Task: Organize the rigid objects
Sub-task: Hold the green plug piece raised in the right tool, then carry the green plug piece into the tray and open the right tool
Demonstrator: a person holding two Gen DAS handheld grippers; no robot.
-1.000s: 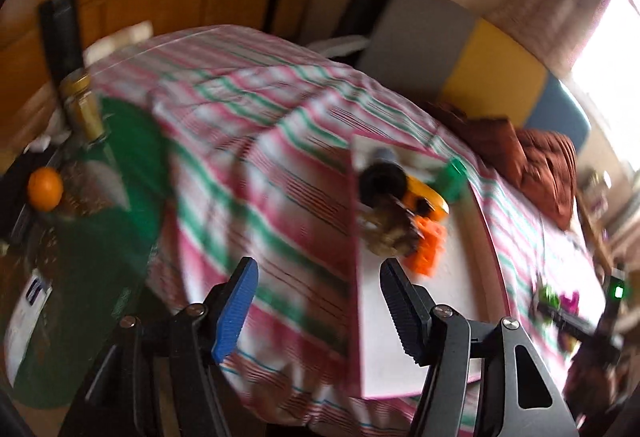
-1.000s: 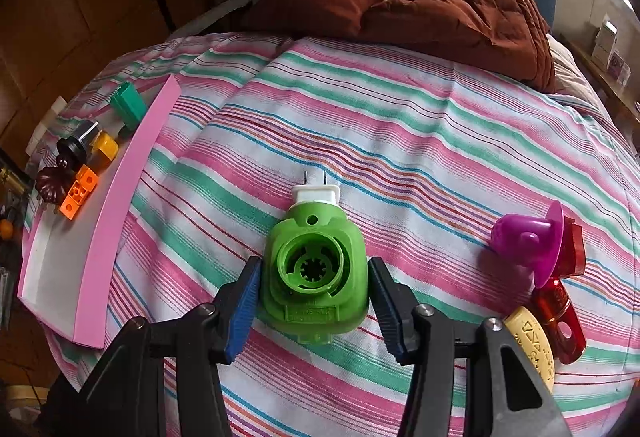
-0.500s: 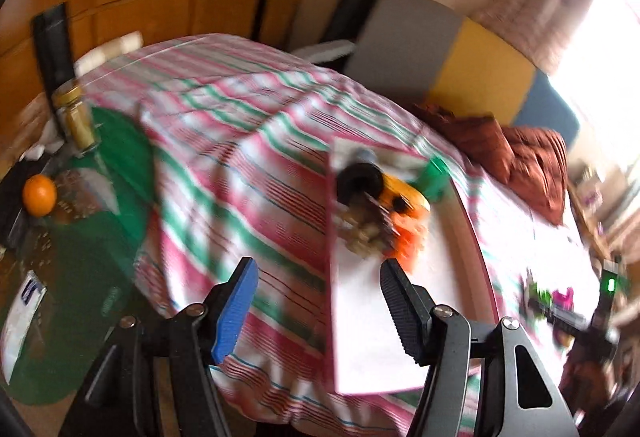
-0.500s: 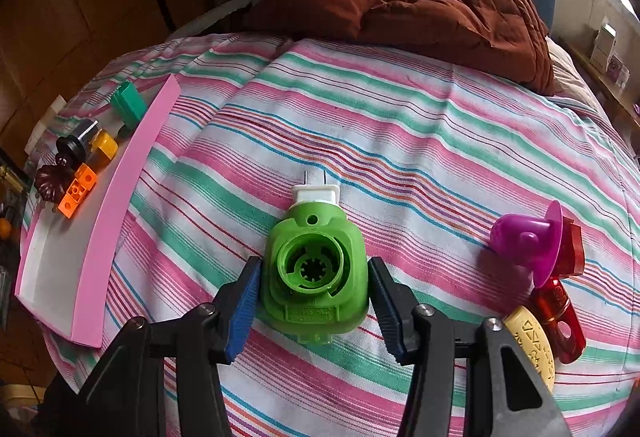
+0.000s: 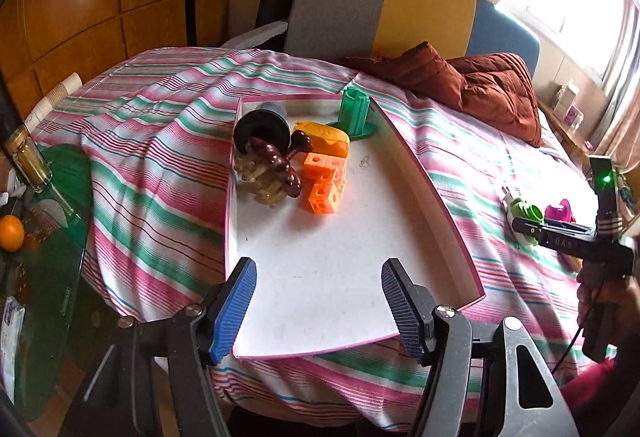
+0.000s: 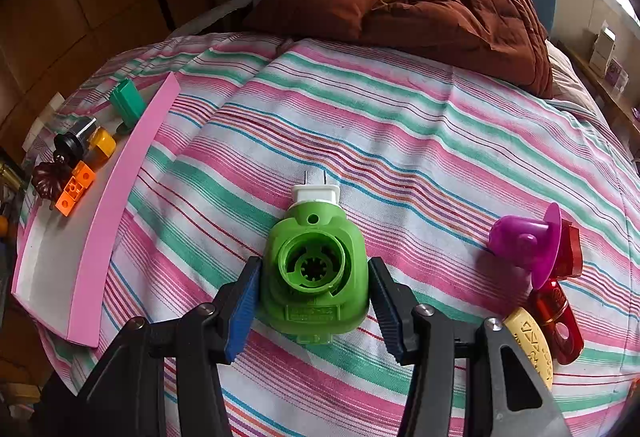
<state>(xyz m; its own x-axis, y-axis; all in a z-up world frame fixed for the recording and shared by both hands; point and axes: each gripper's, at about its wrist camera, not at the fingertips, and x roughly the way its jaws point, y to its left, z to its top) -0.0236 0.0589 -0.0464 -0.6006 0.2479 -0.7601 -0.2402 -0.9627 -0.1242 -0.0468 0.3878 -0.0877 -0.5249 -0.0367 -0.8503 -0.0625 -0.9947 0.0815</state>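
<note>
The right tongs (image 6: 314, 311) clasp the green plug-in device (image 6: 314, 269); the left tongs (image 5: 320, 303) gape empty over the pink tray (image 5: 424, 177).

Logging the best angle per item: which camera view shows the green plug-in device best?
The right wrist view: the green plug-in device fills the centre between the right claw pads, with round socket and white pronged plug clear. The left wrist view shows it small and far right, partly behind that claw.
</note>
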